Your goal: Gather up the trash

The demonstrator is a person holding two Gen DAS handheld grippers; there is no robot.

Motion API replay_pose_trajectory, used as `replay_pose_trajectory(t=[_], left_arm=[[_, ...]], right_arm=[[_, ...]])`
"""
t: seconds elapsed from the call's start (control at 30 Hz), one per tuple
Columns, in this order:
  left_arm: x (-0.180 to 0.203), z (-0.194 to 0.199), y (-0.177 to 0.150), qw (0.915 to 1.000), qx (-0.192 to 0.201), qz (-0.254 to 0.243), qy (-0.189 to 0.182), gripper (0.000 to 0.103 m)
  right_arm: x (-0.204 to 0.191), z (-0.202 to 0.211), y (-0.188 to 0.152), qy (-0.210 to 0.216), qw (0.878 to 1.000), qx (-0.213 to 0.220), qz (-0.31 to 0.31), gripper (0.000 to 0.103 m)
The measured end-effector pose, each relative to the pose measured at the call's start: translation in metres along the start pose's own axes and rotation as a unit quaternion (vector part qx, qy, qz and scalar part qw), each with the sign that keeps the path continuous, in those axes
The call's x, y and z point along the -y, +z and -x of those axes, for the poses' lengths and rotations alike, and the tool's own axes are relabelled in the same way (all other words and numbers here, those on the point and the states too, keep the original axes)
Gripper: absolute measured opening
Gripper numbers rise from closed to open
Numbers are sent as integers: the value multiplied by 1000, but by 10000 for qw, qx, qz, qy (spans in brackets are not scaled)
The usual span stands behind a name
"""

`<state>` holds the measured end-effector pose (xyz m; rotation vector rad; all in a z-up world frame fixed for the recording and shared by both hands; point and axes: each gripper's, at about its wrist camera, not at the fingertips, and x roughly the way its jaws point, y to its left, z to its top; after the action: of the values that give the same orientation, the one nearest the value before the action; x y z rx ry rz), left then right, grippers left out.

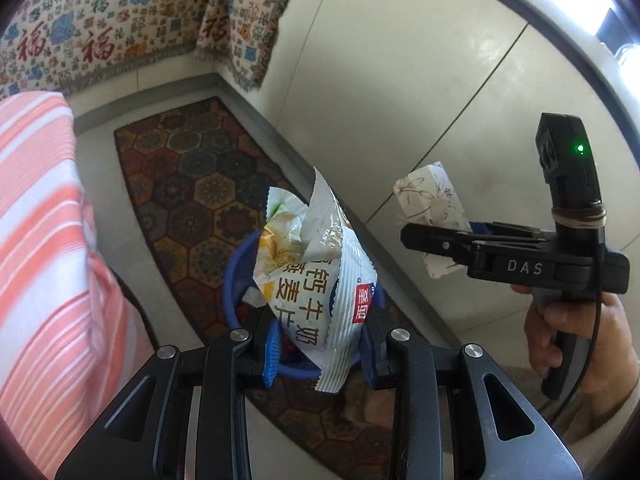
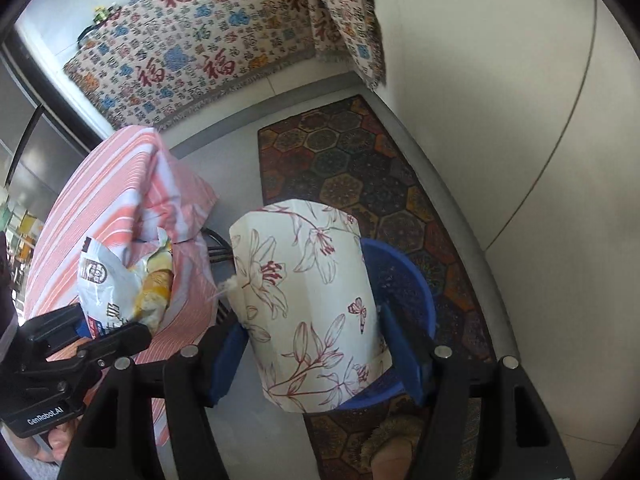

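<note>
My left gripper [image 1: 320, 344] is shut on a white snack bag [image 1: 324, 276] with Chinese print and holds it above a blue bin [image 1: 236, 280] on the floor. The bag also shows in the right wrist view [image 2: 116, 280] at the left. My right gripper [image 2: 316, 352] is shut on a white floral-print tissue pack [image 2: 312, 304], held over the blue bin [image 2: 404, 280]. In the left wrist view the right gripper [image 1: 416, 236] holds the pack [image 1: 432, 204] to the right of the bin.
A dark hexagon-pattern rug [image 1: 192, 184] lies under the bin. A table with a pink striped cloth [image 2: 104, 208] stands to the left. A patterned throw [image 2: 200, 52] covers furniture at the back. White floor tiles [image 1: 400, 80] lie to the right.
</note>
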<state>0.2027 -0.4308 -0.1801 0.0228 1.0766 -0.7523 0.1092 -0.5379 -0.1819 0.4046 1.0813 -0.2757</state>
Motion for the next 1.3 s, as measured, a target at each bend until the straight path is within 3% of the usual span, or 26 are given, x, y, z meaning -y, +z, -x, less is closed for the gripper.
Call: replay_pose_trajectory(t=[0.33,0.57,0.63,0.7,0.77,0.83,0.93,1.03,1.17,1.3], left_arm=[[3,-47,3,9994,-343,15,48,32],[15,-78,0,9982,-536,-269,51,33],[17,-88,0,9977,-592,-336,40,41],[19,-95,0,9973,-621,-395,81,60],[21,-98,0,9974,-569,-433,115,64],[22,-99,1,9976,-549,-399,149,68],[22,-89,2,9982,-440,-295,271,72],[28,-66,1,9973,-302,-373,562,83],[37,-12,-8,9968,94,-429,662,100],[45,42,-22,9964,273,-487,642,102]], right_arm=[[44,-38,-3,212,9978,-181,-605,68],[60,-57,-1,378,9947,-270,-920,71],[63,-63,-2,403,9933,-291,-1047,71],[70,-68,-3,434,9914,-297,-1195,77],[76,-70,-4,410,9897,-297,-1340,89],[81,-69,-4,529,9876,-258,-1455,89],[85,-63,-5,521,9872,-135,-1503,89],[84,-47,-7,309,9877,111,-1529,89],[73,-9,-16,15,9888,451,-1423,89],[54,40,-31,-198,9887,820,-1243,94]])
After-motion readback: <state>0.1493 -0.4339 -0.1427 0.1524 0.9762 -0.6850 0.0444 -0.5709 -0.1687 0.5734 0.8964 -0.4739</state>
